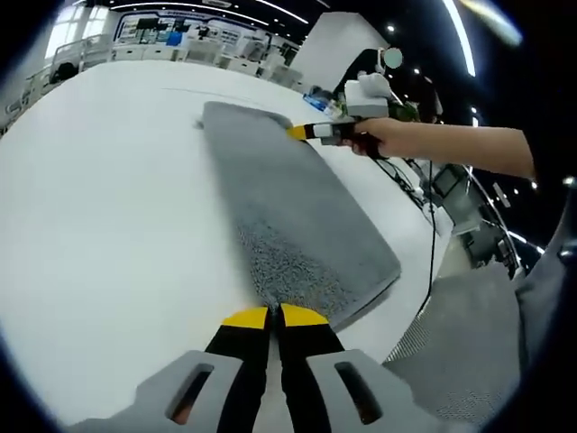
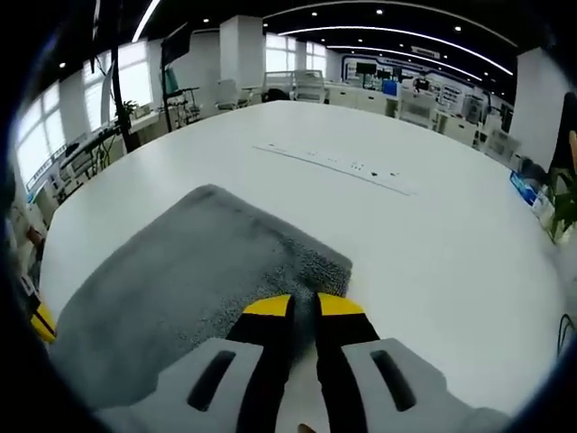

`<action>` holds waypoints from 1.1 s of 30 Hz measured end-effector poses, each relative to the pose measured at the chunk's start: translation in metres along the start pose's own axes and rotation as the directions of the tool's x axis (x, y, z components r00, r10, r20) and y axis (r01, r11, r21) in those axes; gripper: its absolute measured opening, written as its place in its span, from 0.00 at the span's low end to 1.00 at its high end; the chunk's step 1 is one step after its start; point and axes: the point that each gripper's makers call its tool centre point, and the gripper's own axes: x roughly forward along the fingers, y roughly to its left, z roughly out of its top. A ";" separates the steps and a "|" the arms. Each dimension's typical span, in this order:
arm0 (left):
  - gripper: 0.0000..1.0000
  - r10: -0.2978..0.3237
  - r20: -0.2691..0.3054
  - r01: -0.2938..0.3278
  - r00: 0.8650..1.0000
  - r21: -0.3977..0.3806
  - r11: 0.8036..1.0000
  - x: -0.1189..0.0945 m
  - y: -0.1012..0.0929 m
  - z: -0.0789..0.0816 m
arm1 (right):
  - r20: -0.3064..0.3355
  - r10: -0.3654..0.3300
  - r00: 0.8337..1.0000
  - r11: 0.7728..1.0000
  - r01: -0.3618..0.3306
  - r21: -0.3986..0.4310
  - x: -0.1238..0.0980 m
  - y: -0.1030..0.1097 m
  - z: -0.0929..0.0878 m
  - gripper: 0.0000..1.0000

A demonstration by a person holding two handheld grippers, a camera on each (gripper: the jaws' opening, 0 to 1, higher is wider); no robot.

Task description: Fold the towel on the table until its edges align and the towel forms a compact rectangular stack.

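Note:
A grey towel [image 1: 288, 216] lies flat on the white table [image 1: 108, 207] as a long strip running away from me. My left gripper [image 1: 275, 316], yellow-tipped, is shut on the near end of the towel. At the far end a hand holds my right gripper [image 1: 311, 132] at the towel's corner. In the right gripper view the same towel [image 2: 189, 271] spreads to the left. There my right gripper [image 2: 303, 305] is shut on the towel's corner, and the left gripper's yellow tip [image 2: 41, 323] shows at the far left edge.
A thin inlaid strip [image 2: 343, 165] crosses the table [image 2: 433, 244] beyond the towel. The table's edge runs close along the towel's right side, with a black cable [image 1: 431, 262] and grey fabric [image 1: 460, 347] past it. Desks and equipment stand behind.

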 end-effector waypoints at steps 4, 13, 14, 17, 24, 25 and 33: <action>0.03 -0.036 -0.023 0.036 0.999 0.040 0.999 0.011 -0.016 0.001 | -0.007 -0.020 1.000 1.000 0.020 0.002 -0.008 -0.014 -0.007 0.07; 0.03 -0.093 -0.047 0.097 0.995 0.074 0.993 0.030 -0.043 0.004 | -0.022 -0.076 0.997 0.997 0.077 0.021 -0.028 -0.045 -0.024 0.07; 0.03 -0.098 -0.050 0.102 0.994 0.080 0.992 0.031 -0.045 0.005 | -0.024 -0.081 0.996 0.996 0.082 0.025 -0.030 -0.047 -0.026 0.07; 0.03 -0.105 -0.051 0.110 0.993 0.087 0.990 0.033 -0.047 0.005 | -0.027 -0.092 0.995 0.995 0.093 0.026 -0.033 -0.053 -0.030 0.07; 0.03 -0.110 -0.051 0.115 0.993 0.095 0.989 0.035 -0.050 0.005 | -0.048 -0.085 0.995 0.996 0.087 0.029 -0.032 -0.055 -0.029 0.07; 0.03 -0.109 -0.050 0.113 0.993 0.096 0.989 0.035 -0.050 0.005 | -0.050 -0.085 0.995 0.996 0.087 0.029 -0.033 -0.054 -0.029 0.07; 0.03 -0.094 -0.061 0.100 0.994 0.119 0.988 0.035 -0.051 0.005 | -0.031 -0.073 0.997 0.962 0.078 0.262 -0.038 -0.055 -0.027 0.08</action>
